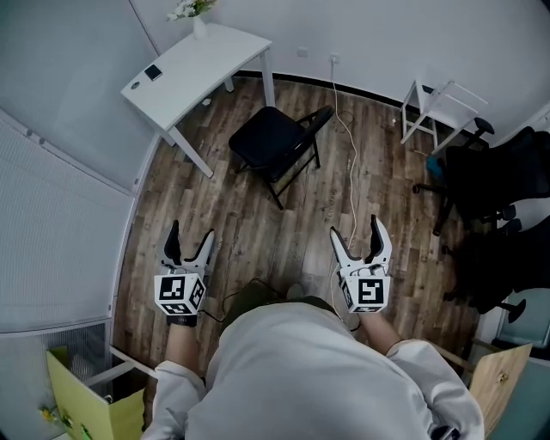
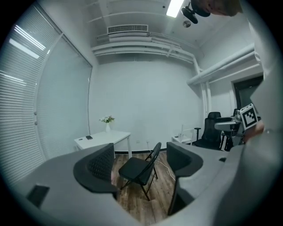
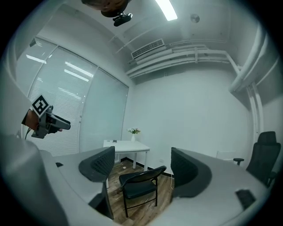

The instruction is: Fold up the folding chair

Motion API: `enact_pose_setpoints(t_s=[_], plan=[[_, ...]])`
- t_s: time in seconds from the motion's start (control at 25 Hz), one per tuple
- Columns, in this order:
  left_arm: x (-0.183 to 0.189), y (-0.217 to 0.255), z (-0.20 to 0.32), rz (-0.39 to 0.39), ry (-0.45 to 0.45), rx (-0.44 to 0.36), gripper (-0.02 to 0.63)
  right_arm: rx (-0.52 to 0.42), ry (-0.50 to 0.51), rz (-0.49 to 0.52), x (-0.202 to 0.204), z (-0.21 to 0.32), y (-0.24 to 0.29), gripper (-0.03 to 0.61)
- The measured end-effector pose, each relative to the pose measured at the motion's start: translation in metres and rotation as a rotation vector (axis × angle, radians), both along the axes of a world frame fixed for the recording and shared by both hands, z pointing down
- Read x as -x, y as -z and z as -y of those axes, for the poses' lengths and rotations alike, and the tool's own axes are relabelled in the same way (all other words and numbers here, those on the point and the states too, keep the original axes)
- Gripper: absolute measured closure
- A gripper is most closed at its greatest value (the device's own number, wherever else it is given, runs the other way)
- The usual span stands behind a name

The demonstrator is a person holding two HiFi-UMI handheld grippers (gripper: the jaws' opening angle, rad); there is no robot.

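1. Nearest the person, the left gripper (image 1: 191,232) and the right gripper (image 1: 355,229) are held out ahead. Each has its fingers spread wide with nothing between them, and neither touches anything.
2. Beyond the fingertips lies a stretch of wooden floor (image 1: 258,232). It separates both grippers from the task's thing.
3. The black folding chair (image 1: 271,137) stands near the middle of the room, well apart from both grippers. In each gripper view it shows through the gap between the fingers, but far past them, not within their reach.
4. The chair is fully open: legs splayed on the floor, seat down flat, backrest up. By my reading the task has not begun. Still to do are the approach, a hold on seat and backrest, and swinging the seat up against the back.
5. A white cable (image 1: 351,163) trails over the floor just beside the chair and could catch a leg.
6. Farthest, a white desk (image 1: 215,51) with a vase of flowers (image 1: 196,13) stands just behind the chair, and black office chairs (image 1: 498,180) stand off to the right.
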State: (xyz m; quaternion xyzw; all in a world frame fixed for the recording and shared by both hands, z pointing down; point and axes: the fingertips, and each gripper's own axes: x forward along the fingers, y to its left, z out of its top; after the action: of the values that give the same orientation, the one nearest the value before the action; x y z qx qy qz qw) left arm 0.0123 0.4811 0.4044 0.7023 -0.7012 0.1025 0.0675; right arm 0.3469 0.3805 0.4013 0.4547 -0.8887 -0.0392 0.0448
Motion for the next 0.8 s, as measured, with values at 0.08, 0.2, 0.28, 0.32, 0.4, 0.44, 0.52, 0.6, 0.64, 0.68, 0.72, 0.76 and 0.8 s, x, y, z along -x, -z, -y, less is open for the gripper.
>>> enact_pose_setpoints(t_s=[0.08,0.2,0.28,0.32,0.4,0.44,0.52,0.6,0.64,0.68,0.72,0.76,0.8], plan=[[0.001,-0.004,-0.002,-0.003,0.003,0.012,0.239,0.012,0.011,-0.003,0.004,0.003,-0.006,0.195],[0.011,-0.009,-0.005,-0.005,0.004,0.033,0.239,0.030,0.035,-0.003,0.020,0.004,-0.011,0.196],[0.022,-0.014,-0.002,-0.012,0.007,0.038,0.240,0.028,0.043,-0.004,0.031,0.005,-0.012,0.196],[0.026,-0.016,0.002,-0.016,0.006,0.037,0.240,0.023,0.043,-0.007,0.035,0.006,-0.011,0.196],[0.032,-0.021,0.012,-0.025,-0.008,0.034,0.241,0.014,0.033,-0.015,0.041,0.011,-0.012,0.196],[0.035,-0.024,0.020,-0.027,-0.021,0.033,0.241,0.012,0.022,-0.019,0.043,0.014,-0.012,0.196],[0.042,-0.028,0.038,-0.032,-0.057,0.032,0.240,0.010,-0.008,-0.029,0.048,0.023,-0.012,0.196],[0.053,-0.032,0.058,-0.037,-0.095,0.031,0.241,0.007,-0.045,-0.043,0.056,0.032,-0.014,0.196],[0.061,-0.036,0.068,-0.040,-0.115,0.032,0.241,0.006,-0.064,-0.050,0.061,0.037,-0.015,0.196],[0.069,-0.039,0.079,-0.042,-0.136,0.034,0.241,0.005,-0.085,-0.056,0.067,0.042,-0.016,0.196],[0.079,-0.043,0.091,-0.043,-0.158,0.037,0.241,0.006,-0.109,-0.060,0.074,0.047,-0.018,0.196],[0.090,-0.046,0.103,-0.044,-0.181,0.041,0.241,0.008,-0.135,-0.062,0.082,0.053,-0.019,0.196],[0.101,-0.047,0.116,-0.044,-0.206,0.045,0.241,0.011,-0.163,-0.062,0.091,0.060,-0.019,0.196]])
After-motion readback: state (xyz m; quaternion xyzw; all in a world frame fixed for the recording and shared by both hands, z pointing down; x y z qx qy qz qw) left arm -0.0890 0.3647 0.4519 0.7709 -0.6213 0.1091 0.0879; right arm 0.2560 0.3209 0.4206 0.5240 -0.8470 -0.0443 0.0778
